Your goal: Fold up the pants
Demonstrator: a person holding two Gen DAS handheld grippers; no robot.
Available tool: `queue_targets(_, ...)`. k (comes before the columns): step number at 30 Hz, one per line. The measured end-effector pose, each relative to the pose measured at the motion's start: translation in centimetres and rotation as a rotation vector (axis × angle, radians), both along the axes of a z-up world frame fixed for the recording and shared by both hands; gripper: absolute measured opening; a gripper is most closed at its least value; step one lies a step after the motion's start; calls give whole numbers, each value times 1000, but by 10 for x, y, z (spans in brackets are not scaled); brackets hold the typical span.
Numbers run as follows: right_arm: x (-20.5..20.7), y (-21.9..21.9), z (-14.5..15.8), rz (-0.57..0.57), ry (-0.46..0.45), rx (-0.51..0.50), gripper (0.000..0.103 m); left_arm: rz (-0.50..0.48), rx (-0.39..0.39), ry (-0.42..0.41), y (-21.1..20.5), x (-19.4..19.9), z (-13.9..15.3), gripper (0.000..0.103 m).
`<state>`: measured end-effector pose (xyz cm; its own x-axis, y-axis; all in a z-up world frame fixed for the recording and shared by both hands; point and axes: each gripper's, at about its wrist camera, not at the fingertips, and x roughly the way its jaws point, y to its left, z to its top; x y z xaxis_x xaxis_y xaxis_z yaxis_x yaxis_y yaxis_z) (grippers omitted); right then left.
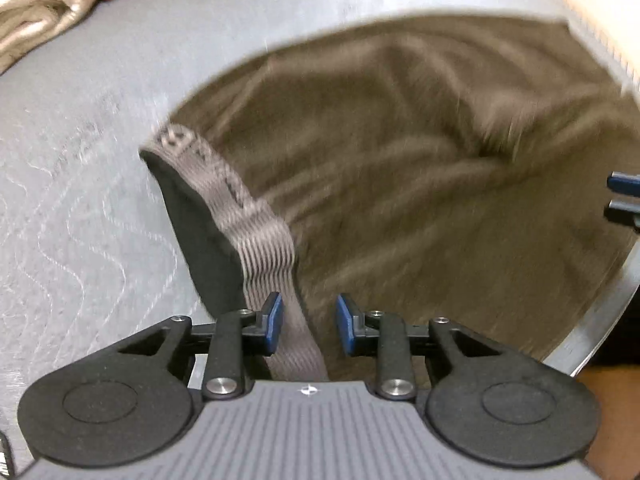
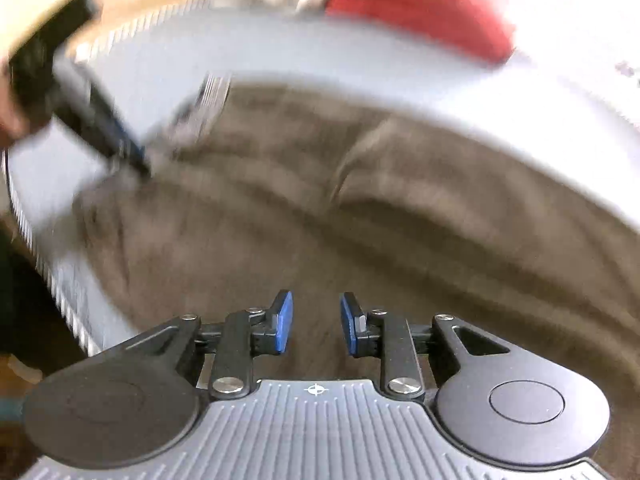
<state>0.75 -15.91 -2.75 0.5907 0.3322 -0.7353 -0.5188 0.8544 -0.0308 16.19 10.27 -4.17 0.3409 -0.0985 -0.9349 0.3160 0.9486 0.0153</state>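
Observation:
Brown pants [image 1: 400, 168] lie spread on a grey quilted surface [image 1: 80, 208]. Their grey ribbed waistband [image 1: 264, 248] with lettering runs down between the blue pads of my left gripper [image 1: 309, 322], which is open around it. My right gripper [image 2: 316, 322] is open and hovers low over the brown cloth [image 2: 360, 220]. The left gripper also shows in the right wrist view [image 2: 128, 148] at the waistband corner. The right gripper's tips show at the right edge of the left wrist view [image 1: 624, 200]. Both views are motion-blurred.
A folded red garment [image 2: 416, 16] and a folded cream garment [image 1: 44, 12] lie at the far side of the surface. The surface's ribbed edge [image 2: 52, 280] runs along the left in the right wrist view.

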Motion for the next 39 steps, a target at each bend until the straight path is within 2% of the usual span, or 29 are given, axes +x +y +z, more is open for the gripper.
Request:
queue_targets(3,0,-20,34,-69,-154,61,28,42,-20,-68,0,4,15,41)
queue_targets(6,6,-48,70,-152,-264,117,29,78,-33,-115,-1,7,25,43)
queue_targets(9,22,-85,108,-242,-307,210,38,126,-87,-136,3,11,31,43)
queue_targets(10,28,-97,118,-268,-318,237,46,142,-105,-144,5,11,34,43)
queue_targets(12,40,-120,128,-316,-340,251,50,185,-138,-171,11,15,41,43)
queue_targets(13,47,-131,127,-352,-347,245,50,204,-152,-182,14,16,44,42)
queue_targets(14,51,-139,121,-383,-344,246,50,233,-174,-195,18,19,47,36)
queue_targets(15,56,-149,112,-416,-331,260,49,258,-189,-203,23,21,49,25)
queue_targets(17,60,-165,91,-476,-285,304,34,298,-208,-205,30,25,53,14)
queue_targets(18,66,-168,85,-498,-232,309,25,319,-212,-203,31,28,53,12)
queue_targets(19,70,-171,83,-516,-208,320,25,330,-212,-205,31,31,53,11)
queue_targets(22,71,-171,89,-520,-248,372,25,326,-207,-225,22,37,57,10)
queue_targets(26,74,-173,87,-512,-224,366,25,319,-234,-242,8,42,63,10)
queue_targets(29,76,-176,91,-507,-224,376,25,317,-305,-228,2,50,66,10)
queue_targets(35,73,-176,91,-472,-218,376,25,322,-263,-266,4,101,65,10)
queue_targets(38,72,-179,91,-471,-229,357,25,338,-260,-289,20,128,52,10)
queue_targets(39,72,-181,91,-475,-227,359,25,359,-267,-290,29,138,44,13)
